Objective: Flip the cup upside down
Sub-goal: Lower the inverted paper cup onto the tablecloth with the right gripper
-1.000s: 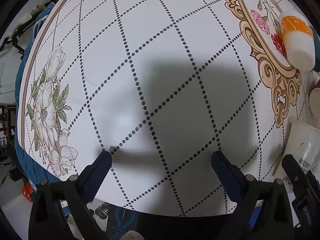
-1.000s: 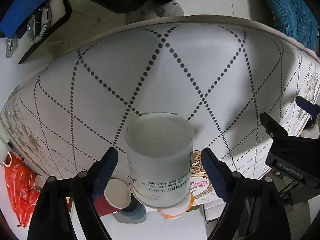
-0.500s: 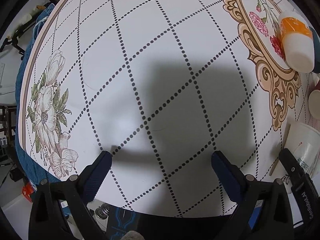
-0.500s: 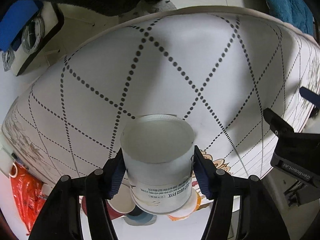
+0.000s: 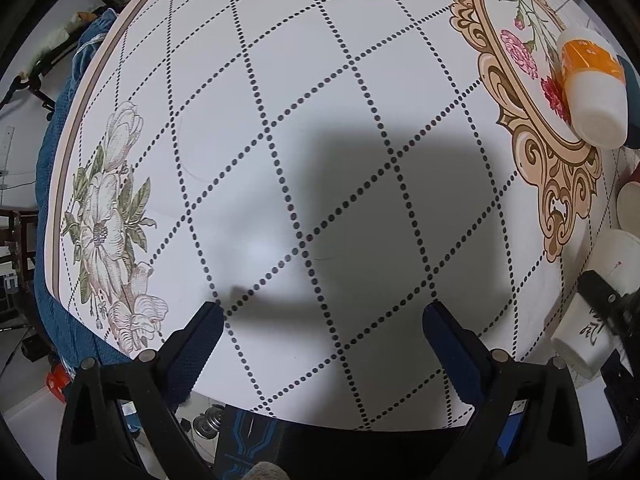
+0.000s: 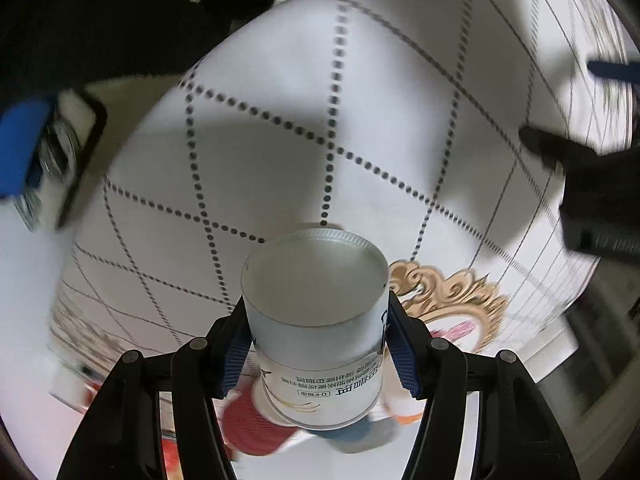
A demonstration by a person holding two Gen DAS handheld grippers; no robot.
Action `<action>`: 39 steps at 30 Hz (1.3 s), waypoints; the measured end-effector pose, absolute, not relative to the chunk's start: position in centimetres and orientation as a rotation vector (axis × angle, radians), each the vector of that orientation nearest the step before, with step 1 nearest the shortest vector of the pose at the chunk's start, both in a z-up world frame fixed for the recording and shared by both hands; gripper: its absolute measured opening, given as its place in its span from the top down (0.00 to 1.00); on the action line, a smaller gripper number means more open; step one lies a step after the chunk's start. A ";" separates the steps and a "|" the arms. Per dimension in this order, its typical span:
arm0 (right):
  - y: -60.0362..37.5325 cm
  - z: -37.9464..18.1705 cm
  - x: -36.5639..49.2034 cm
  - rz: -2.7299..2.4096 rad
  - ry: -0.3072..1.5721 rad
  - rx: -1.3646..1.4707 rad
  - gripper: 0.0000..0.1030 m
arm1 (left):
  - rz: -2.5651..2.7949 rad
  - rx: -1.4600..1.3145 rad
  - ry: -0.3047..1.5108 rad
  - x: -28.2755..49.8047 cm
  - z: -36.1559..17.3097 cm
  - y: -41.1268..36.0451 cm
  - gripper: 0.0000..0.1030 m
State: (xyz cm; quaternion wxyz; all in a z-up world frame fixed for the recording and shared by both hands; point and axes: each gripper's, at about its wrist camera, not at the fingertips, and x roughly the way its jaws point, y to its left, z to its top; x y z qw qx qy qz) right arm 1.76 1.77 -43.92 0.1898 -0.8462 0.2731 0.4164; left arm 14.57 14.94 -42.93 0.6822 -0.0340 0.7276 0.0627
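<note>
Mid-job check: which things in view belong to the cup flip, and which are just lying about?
In the job:
- white paper cup, printed text upside down
- right tongs, shut on its sides

Lying about:
- left tongs, open over the table, holding nothing
- orange-and-white cup on the floral medallion
- red cup, blurred
- blue cloth at the table edge

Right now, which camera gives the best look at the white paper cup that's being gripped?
The right wrist view: the white paper cup sits centred between the right gripper's fingers, base and printed wall both visible. The left wrist view catches only its tilted side at the right edge, partly behind the black gripper.
</note>
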 end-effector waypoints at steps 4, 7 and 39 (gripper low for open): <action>3.1 -43.5 3.2 1.149 0.996 -2.229 0.38 | 0.149 -0.071 1.630 14.5 -42.5 16.0 0.01; 3.7 -43.2 4.8 1.117 1.150 -2.122 0.38 | 0.152 -0.067 1.627 14.6 -42.3 16.5 0.01; 2.7 -42.4 25.9 0.469 2.138 -0.590 0.38 | 0.125 -0.018 1.623 16.3 -41.3 14.0 0.01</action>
